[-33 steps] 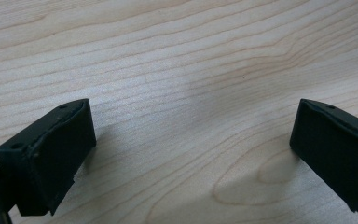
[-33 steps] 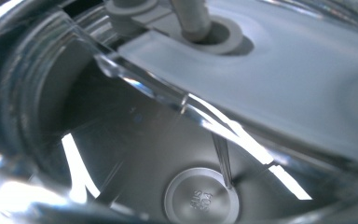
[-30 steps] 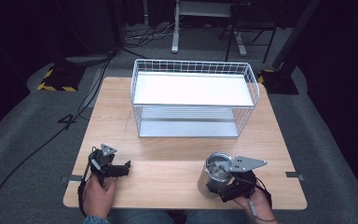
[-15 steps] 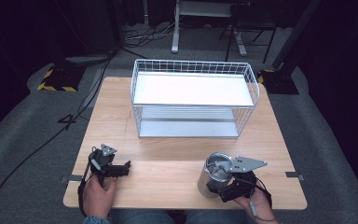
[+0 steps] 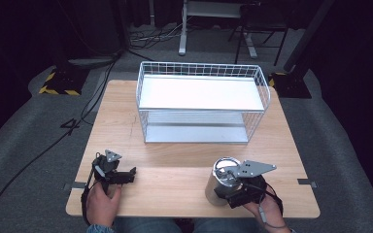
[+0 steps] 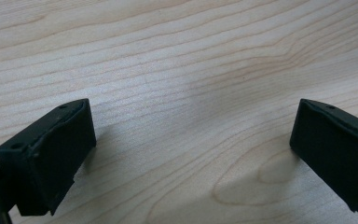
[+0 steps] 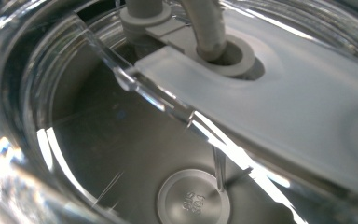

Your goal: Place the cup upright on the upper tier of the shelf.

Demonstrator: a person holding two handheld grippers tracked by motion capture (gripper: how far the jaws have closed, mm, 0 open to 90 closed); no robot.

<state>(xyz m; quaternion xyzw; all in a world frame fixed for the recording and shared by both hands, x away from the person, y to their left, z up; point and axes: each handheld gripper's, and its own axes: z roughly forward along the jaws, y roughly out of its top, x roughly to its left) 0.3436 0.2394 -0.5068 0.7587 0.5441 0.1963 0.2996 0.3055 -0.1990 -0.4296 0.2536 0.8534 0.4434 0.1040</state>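
**Count of things on and around the tabletop**

One wooden tabletop (image 5: 184, 141) carries one white wire basket (image 5: 201, 102) and one steel cup (image 5: 220, 180) with one clear lid on top. Two hand-held grippers are present: one left gripper (image 5: 126, 174) and one right gripper (image 5: 233, 187), each with two black fingers (image 6: 51, 154). Two hands hold them, one apiece. Two grey three-cornered plates sit on the grippers, one each. On the floor beyond lie two blocks with yellow-black stripes (image 5: 58, 82), one at each far corner.
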